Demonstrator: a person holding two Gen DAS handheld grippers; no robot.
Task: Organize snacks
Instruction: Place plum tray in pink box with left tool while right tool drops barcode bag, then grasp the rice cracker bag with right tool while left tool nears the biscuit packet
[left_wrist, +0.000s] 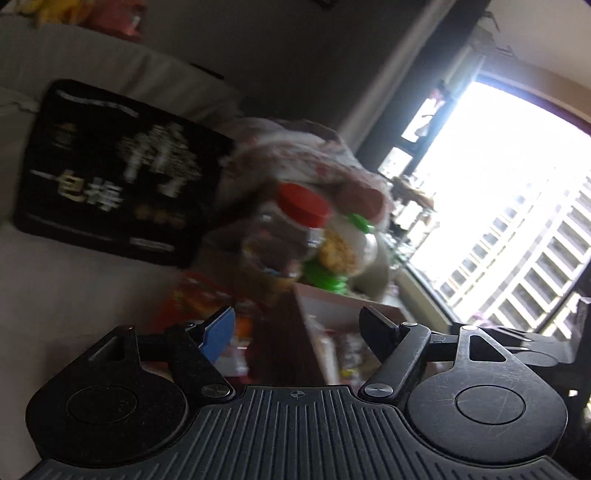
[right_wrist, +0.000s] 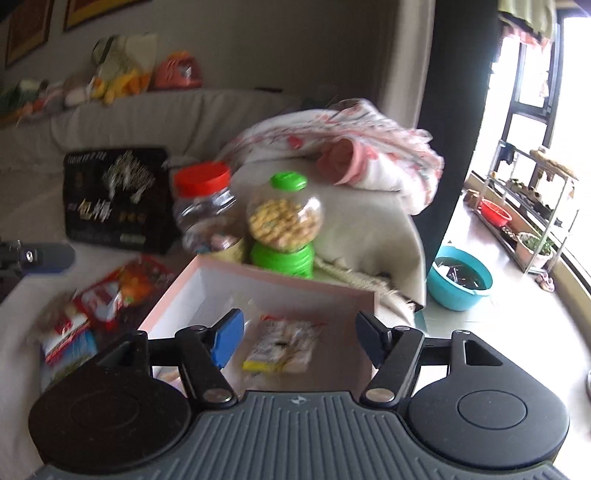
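Note:
A pink open box (right_wrist: 284, 282) stands on the sofa seat, with a clear snack packet (right_wrist: 280, 345) lying inside it. My right gripper (right_wrist: 299, 339) is open and empty, just above the packet and the box. Red snack bags (right_wrist: 110, 291) lie left of the box. Behind the box stand a clear jar with a red lid (right_wrist: 205, 206) and a green-lidded jar of yellow snacks (right_wrist: 282, 221). My left gripper (left_wrist: 299, 328) is open and empty, tilted, over the box's edge (left_wrist: 332, 295) and the red bags (left_wrist: 195, 299). Both jars show blurred ahead, the red-lidded jar (left_wrist: 291, 229) in front.
A black gift box with gold lettering (right_wrist: 118, 195) leans on the sofa back. A floral blanket (right_wrist: 351, 147) is heaped on the armrest. A blue basin (right_wrist: 461, 277) and a plant rack (right_wrist: 524, 206) stand on the floor at right, by the window.

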